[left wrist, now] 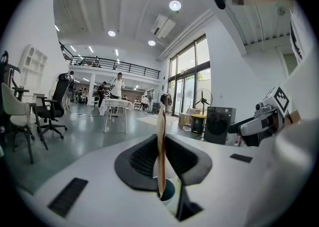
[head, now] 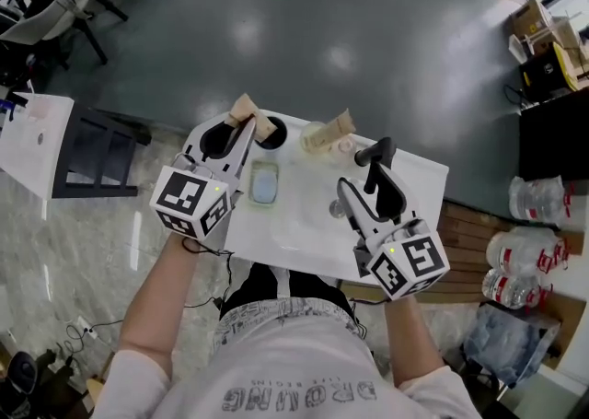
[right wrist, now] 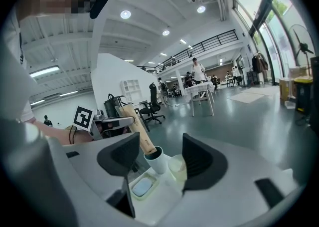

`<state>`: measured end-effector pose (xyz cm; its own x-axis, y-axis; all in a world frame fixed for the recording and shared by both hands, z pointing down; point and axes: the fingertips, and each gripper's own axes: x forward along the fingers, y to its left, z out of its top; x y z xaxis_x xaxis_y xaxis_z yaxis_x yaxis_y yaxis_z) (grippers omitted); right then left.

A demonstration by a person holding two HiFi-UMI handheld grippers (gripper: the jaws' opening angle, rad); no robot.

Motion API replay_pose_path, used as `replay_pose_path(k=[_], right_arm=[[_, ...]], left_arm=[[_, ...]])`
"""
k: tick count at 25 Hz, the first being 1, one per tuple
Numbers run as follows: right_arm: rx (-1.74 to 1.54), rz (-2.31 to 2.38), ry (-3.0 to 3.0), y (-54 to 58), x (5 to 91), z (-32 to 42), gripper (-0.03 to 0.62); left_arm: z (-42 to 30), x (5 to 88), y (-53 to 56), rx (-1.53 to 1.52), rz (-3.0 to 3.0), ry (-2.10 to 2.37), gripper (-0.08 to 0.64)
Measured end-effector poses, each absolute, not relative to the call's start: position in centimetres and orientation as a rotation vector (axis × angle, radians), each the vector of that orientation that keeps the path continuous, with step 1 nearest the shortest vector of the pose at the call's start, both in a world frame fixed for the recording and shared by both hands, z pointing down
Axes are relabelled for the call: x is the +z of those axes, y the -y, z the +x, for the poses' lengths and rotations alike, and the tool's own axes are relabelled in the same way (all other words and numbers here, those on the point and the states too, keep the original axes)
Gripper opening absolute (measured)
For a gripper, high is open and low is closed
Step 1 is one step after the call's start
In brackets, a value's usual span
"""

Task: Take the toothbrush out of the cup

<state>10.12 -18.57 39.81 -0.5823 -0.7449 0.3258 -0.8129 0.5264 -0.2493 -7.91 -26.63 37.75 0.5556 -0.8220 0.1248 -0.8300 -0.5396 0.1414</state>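
Note:
The toothbrush (head: 244, 111) is in a flat tan wrapper and leans up out of a white cup (head: 277, 141) at the table's far left. My left gripper (head: 248, 122) is shut on it just above the cup. In the left gripper view the toothbrush (left wrist: 160, 136) stands edge-on between the two dark pads, with the cup's mouth (left wrist: 168, 193) right below. In the right gripper view its lower end (right wrist: 145, 146) still reaches into the white cup (right wrist: 157, 163). My right gripper (head: 363, 173) hovers open over the table's right part and holds nothing.
A soap dish (head: 264, 182) lies near the white table's (head: 304, 224) middle. A clear cup (right wrist: 177, 167) stands beside the white one, with another tan wrapper (head: 329, 136) lying by it. Office chairs stand on the dark floor, and water bottles (head: 520, 265) are at the right.

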Motion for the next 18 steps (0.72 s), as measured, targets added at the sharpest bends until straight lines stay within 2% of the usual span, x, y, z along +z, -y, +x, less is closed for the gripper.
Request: replay_pose_path(k=[18], right_arm=[[0.503, 1.406, 2.578, 15.9, 38.6, 8.3, 0.282]], left_arm=[[-11.8, 32.1, 20.5, 0.018, 2.702, 1.445, 0.062]])
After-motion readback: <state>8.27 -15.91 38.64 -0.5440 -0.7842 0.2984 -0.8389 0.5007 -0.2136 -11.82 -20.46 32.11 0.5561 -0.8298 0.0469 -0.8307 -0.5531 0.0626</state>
